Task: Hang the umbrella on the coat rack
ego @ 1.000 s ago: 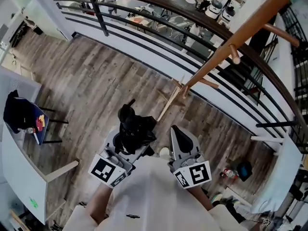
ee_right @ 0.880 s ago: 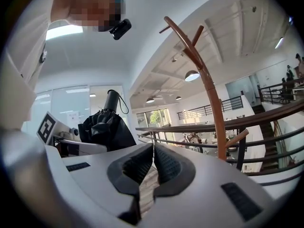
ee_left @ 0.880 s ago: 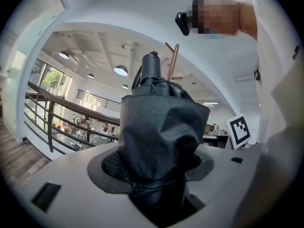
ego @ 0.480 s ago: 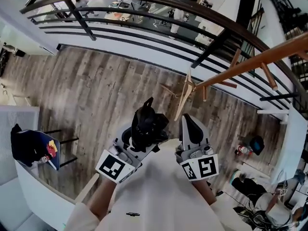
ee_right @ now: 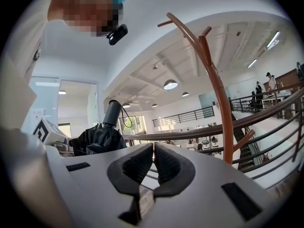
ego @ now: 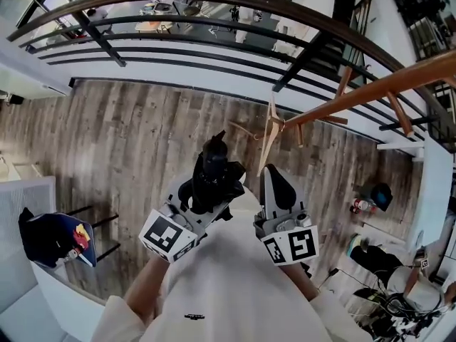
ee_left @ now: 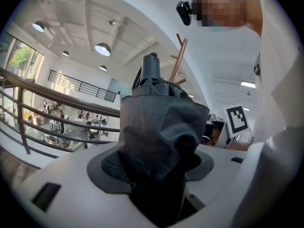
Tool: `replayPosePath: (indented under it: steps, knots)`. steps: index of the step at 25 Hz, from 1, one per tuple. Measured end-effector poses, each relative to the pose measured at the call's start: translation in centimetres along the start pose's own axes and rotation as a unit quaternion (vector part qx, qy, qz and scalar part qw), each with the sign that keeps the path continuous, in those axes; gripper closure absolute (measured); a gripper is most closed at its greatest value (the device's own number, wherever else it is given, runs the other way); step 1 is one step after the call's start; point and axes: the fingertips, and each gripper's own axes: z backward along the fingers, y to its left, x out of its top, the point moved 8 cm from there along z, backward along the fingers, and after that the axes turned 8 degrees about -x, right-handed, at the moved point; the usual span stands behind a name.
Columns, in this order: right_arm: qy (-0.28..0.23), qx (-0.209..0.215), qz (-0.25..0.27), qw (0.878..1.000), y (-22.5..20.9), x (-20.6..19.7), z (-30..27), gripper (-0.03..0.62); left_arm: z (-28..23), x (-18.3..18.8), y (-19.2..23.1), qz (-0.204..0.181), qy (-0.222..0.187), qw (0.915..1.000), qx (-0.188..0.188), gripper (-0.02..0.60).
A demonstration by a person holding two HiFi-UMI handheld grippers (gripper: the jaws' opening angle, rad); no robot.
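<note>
Black folded umbrella [ego: 214, 164] sits clamped upright in the left gripper [ego: 205, 194]. The right gripper [ego: 271, 180], just beside it, is closed and empty. The wooden coat rack [ego: 370, 91] stands ahead of both, apart.

floor [ego: 142, 134]: grey-brown wood planks
coat rack [ego: 356, 95]: wooden, feet on the planks near the railing [ego: 214, 41]
chair [ego: 68, 237]: far left, dark cloth dumped on it
bag [ego: 381, 194]: dark, right side

no words, numbers, labels or brand names can be read in any view.
</note>
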Motion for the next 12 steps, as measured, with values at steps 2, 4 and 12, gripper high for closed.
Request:
replayPosePath:
  steps: [2,4,12]
  knots:
    - [-0.001,-0.009,0.012,1.0,-1.0,0.0,-0.5,0.559,-0.9,-0.4,0.2,0.0,0.006,1.0,-0.006,0.293]
    - [-0.001,-0.018,0.014,1.0,-2.1,0.0,-1.1,0.559,-1.8,-0.7,0.6,-0.003,0.015,0.9998,-0.012,0.293]
    - [0.011,-0.044,-0.01,0.999,-6.8,-1.4,-3.1,0.559,-7.3,-1.2,1.9,-0.018,0.017,0.9991,-0.034,0.293]
